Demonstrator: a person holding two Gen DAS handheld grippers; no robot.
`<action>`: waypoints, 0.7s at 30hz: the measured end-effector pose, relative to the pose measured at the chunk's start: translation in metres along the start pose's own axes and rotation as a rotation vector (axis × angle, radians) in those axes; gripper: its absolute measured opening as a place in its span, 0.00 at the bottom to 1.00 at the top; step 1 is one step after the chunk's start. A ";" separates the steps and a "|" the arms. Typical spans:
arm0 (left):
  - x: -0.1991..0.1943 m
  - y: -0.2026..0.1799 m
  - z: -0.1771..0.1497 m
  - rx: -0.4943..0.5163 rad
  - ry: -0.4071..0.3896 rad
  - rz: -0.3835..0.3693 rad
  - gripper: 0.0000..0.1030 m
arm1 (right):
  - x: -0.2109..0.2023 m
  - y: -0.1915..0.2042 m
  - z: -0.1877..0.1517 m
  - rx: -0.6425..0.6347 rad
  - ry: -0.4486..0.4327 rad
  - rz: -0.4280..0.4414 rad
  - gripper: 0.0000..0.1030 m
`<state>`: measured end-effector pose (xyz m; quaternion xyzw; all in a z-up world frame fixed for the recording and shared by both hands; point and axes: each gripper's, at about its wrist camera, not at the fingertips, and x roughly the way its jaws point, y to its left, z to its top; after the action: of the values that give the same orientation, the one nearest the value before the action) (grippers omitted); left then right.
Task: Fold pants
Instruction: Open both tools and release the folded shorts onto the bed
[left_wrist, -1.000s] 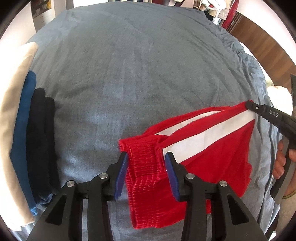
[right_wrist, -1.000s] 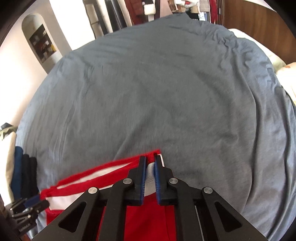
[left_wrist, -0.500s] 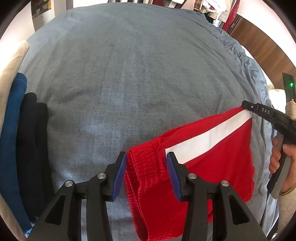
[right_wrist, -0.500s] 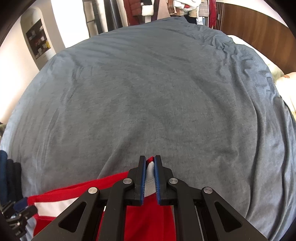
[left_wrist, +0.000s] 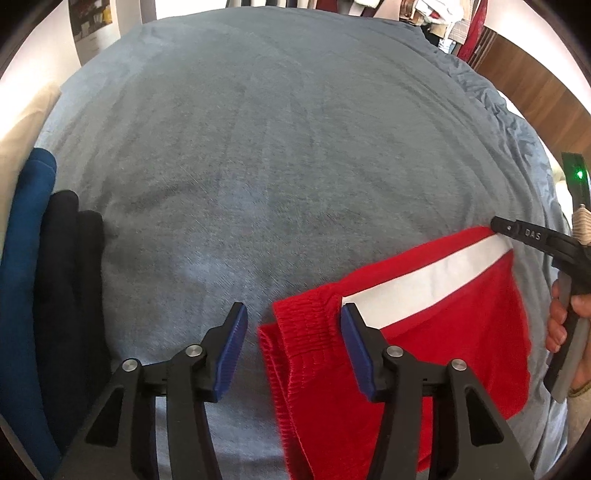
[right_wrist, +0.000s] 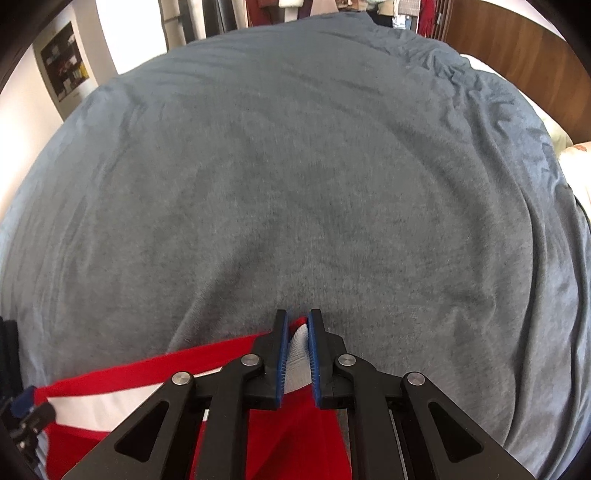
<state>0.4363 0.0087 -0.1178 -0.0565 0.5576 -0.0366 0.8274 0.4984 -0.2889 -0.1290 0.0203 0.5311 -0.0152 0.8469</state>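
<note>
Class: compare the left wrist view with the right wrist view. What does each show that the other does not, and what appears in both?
Only the left wrist view shows the left gripper open with the red waistband between its fingers, and the person's hand.

Only the right wrist view shows the right gripper close up, shut on the pants' white stripe.

Both show the red pants and the grey bedspread, and the folded dark clothes at the left edge.

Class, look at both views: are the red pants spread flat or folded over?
Folded. The red pants lie doubled on the bed, waistband layers stacked at the left gripper.
</note>
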 end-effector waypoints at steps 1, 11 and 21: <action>-0.001 0.001 0.001 -0.003 -0.002 0.002 0.51 | 0.000 0.000 0.000 0.002 0.004 -0.006 0.19; -0.056 -0.011 -0.003 0.096 -0.150 0.113 0.68 | -0.064 -0.012 -0.016 0.039 -0.072 -0.099 0.42; -0.086 -0.019 -0.066 0.138 -0.078 -0.002 0.68 | -0.122 -0.024 -0.096 0.131 -0.026 0.018 0.45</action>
<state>0.3431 -0.0028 -0.0610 -0.0013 0.5211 -0.0737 0.8503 0.3576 -0.3071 -0.0612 0.0800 0.5176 -0.0426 0.8508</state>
